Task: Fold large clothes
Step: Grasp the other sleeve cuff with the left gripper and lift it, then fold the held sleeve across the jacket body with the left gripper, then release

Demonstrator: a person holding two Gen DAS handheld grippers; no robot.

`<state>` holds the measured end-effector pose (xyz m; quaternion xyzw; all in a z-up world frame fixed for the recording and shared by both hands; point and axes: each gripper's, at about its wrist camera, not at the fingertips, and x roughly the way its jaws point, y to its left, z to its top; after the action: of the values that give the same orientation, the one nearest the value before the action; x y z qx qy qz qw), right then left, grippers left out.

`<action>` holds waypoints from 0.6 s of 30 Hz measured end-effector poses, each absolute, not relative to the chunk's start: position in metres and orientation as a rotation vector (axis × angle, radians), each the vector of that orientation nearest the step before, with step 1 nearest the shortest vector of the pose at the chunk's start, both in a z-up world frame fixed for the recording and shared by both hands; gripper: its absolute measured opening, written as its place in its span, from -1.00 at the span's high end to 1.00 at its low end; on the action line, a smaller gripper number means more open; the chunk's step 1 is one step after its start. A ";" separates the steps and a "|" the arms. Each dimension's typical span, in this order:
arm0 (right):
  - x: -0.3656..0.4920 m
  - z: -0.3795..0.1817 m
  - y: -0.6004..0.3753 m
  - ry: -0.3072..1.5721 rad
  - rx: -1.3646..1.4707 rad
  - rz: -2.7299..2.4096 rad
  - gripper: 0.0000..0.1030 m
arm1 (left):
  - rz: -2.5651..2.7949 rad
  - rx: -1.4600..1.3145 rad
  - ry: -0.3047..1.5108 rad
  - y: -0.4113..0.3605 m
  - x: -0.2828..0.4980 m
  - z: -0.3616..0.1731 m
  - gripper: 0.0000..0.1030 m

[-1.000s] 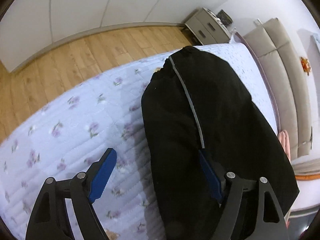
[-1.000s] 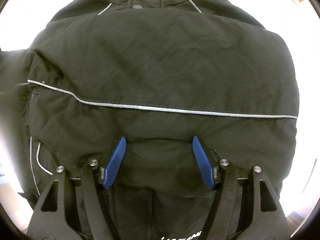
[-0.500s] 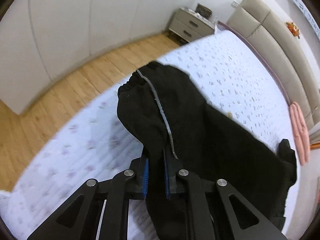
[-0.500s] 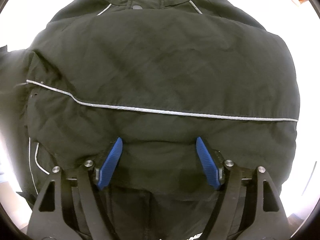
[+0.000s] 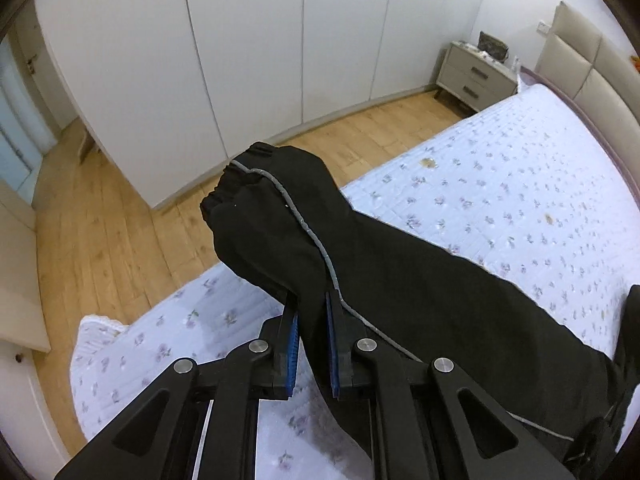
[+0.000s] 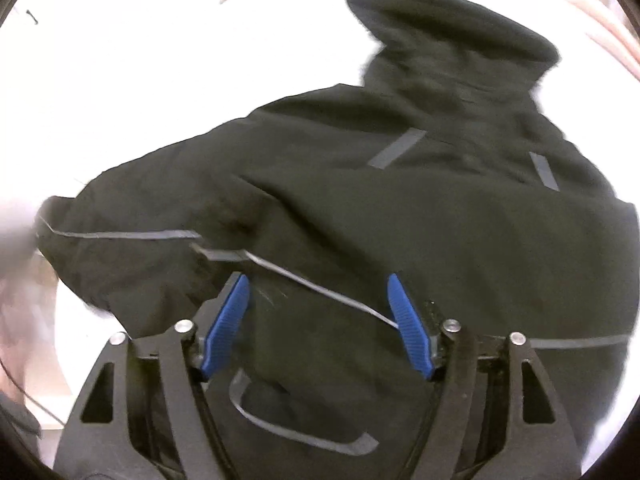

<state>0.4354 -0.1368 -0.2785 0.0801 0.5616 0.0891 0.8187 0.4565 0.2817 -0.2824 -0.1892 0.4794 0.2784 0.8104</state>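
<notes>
A large black jacket [image 6: 400, 208] with thin grey piping lies spread on a bed [image 5: 520, 184] covered by a pale floral quilt. My left gripper [image 5: 312, 320] is shut on the jacket's sleeve [image 5: 360, 248] a little behind the elastic cuff [image 5: 244, 176]. It holds the sleeve up off the quilt, with the cuff sticking out past the fingertips. My right gripper [image 6: 318, 312] hovers over the jacket's body below the collar [image 6: 448, 28]. Its jaws are closing, with jacket fabric lying between the blue pads [image 6: 228, 320], which do not visibly press on it.
White wardrobe doors [image 5: 248, 40] line the far wall beyond a strip of wooden floor [image 5: 108, 240]. A grey nightstand [image 5: 474, 76] stands by the beige padded headboard [image 5: 592, 80]. The bed's corner and edge run just left of my left gripper.
My left gripper closed on the sleeve and raised it off the quilt, tipping up toward the wardrobe. My right gripper shifted over the jacket, so the collar came into view and its jaws narrowed slightly.
</notes>
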 end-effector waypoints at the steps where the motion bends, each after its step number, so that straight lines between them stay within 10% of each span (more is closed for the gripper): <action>1: 0.441 -0.288 -0.129 1.216 0.158 0.187 -0.14 | 0.591 -0.386 1.012 0.275 0.454 -0.275 0.76; 18: 0.426 -0.272 -0.194 1.252 0.241 0.270 -0.21 | 0.242 -0.097 0.789 0.086 0.420 -0.147 0.77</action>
<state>0.4261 -0.1939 -0.2722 0.1121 0.5826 0.1256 0.7952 0.4202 0.0859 -0.1466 -0.0470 0.3832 0.1177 0.9149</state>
